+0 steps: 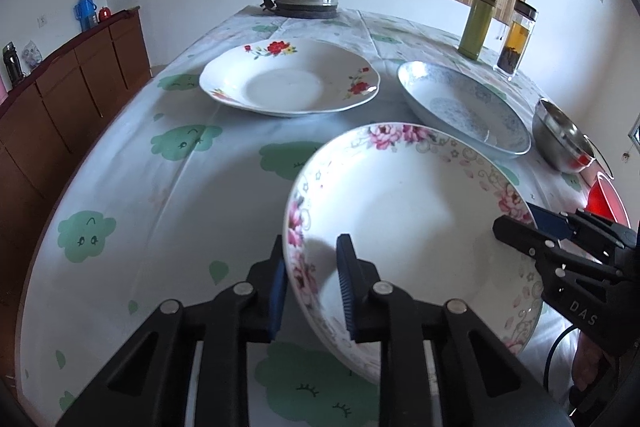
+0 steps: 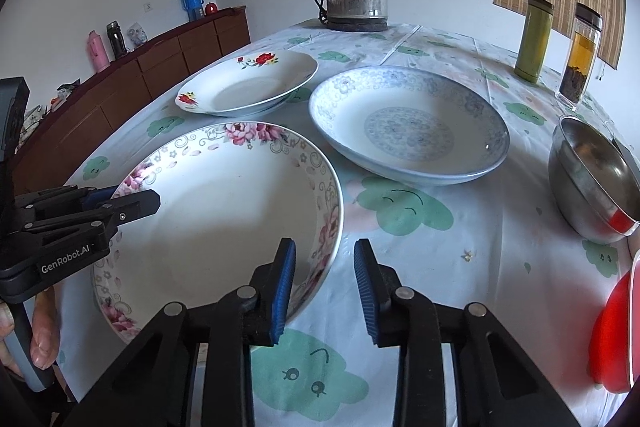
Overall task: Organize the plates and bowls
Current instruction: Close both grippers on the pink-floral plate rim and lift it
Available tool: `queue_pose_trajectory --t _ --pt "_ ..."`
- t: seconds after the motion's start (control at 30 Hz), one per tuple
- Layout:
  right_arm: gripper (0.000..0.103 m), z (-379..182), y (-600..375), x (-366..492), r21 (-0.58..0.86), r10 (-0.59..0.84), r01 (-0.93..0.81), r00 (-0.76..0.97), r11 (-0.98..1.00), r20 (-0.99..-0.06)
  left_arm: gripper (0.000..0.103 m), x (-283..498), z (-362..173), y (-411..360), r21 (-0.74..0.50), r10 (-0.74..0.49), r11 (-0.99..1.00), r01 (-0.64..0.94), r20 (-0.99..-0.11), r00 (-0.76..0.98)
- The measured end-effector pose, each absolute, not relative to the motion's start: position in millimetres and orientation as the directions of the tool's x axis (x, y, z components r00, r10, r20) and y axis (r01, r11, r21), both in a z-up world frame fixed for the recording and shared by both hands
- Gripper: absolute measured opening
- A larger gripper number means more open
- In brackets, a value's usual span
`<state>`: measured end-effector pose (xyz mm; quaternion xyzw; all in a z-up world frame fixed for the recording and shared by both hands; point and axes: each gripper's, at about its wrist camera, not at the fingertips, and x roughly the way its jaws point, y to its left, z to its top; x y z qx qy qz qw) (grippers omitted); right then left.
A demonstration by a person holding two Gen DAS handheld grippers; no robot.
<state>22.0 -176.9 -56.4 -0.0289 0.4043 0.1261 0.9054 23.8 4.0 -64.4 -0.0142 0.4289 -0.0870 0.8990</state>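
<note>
Jaws of the left gripper (image 1: 310, 277) straddle the pink plate's (image 1: 404, 223) rim, seemingly pinching it; the right gripper's (image 2: 325, 281) gape wide across the opposite rim — the plate appears tilted off the tabletop (image 2: 440, 251). Next, likely: carry it onto another plate. Three plates — pink, blue (image 2: 408, 125), red-flowered (image 2: 248, 85) — one steel bowl (image 2: 592, 179).

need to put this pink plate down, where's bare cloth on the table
Bare cloth lies left of the pink-flowered plate, before the red-flowered plate, and near the right claw, between the blue plate and steel bowl. The far right, by the jars, is crowded.
</note>
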Motion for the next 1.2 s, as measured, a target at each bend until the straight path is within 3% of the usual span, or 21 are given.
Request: queue_pose_trajectory --t 0.17,0.47,1.2 --pt "0.025 -58 -171 22 0.049 0.225 -0.285 0.628 0.957 -0.745 0.021 24 -65 2 -0.087 -0.158 0.986 0.142 -0.766 0.624" --pt "0.023 -57 -171 22 0.056 0.229 -0.283 0.629 0.957 -0.743 0.019 23 -64 2 -0.078 -0.149 0.987 0.138 -0.757 0.636" --pt "0.022 -36 -181 16 0.034 0.219 -0.268 0.701 0.963 -0.678 0.019 29 -40 -10 -0.049 -0.134 0.989 0.143 -0.72 0.681"
